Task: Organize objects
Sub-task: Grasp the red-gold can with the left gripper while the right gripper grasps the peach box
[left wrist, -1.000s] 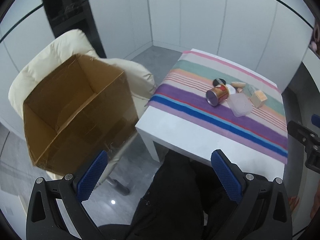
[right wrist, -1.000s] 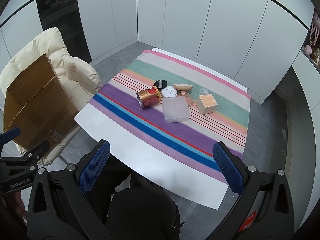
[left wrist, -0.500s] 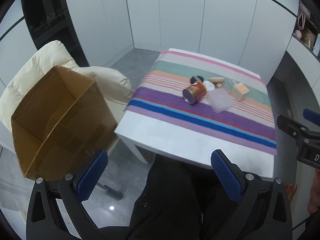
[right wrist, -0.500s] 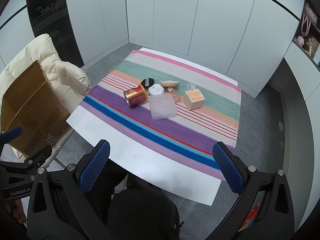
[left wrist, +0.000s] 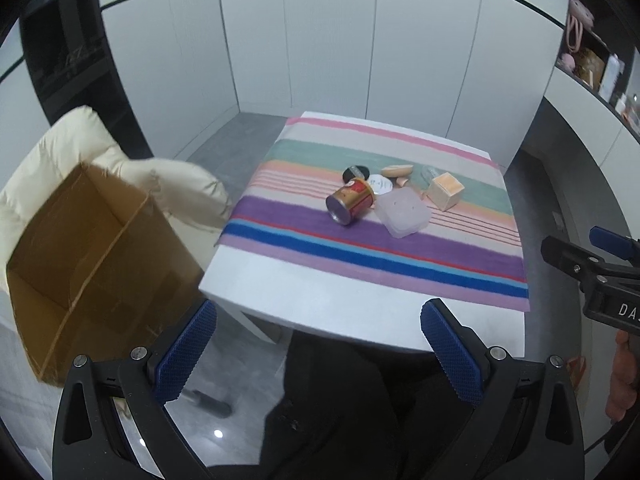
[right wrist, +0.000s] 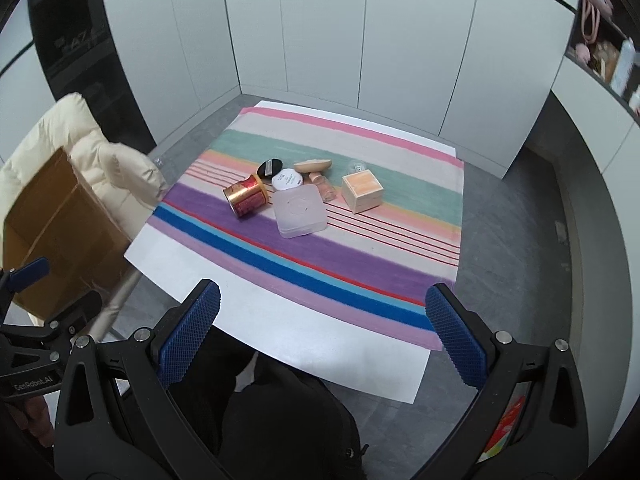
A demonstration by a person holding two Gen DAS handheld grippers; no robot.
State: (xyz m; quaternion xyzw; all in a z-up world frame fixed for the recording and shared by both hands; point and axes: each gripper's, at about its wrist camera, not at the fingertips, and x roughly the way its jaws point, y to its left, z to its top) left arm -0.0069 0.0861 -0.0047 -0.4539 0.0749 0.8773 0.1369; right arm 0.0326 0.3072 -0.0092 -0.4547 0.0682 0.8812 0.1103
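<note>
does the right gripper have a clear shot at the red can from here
Probably yes: the right gripper is open and empty, and only bare striped cloth lies between it and the red can, tipped on its side.

A cream padded chair [right wrist: 80, 140] stands beside the desk's [right wrist: 280, 320] left edge, a striped cloth [right wrist: 360, 264] covers the desk, and white cabinet doors [right wrist: 320, 40] line the wall behind.

We see a white table [right wrist: 256, 312] with a striped cloth [right wrist: 360, 264] covering most of it. On the cloth a red tin [right wrist: 245, 195] lies on its side, touching a translucent box [right wrist: 301, 210]; nearby stands a peach carton [right wrist: 362, 191].
</note>
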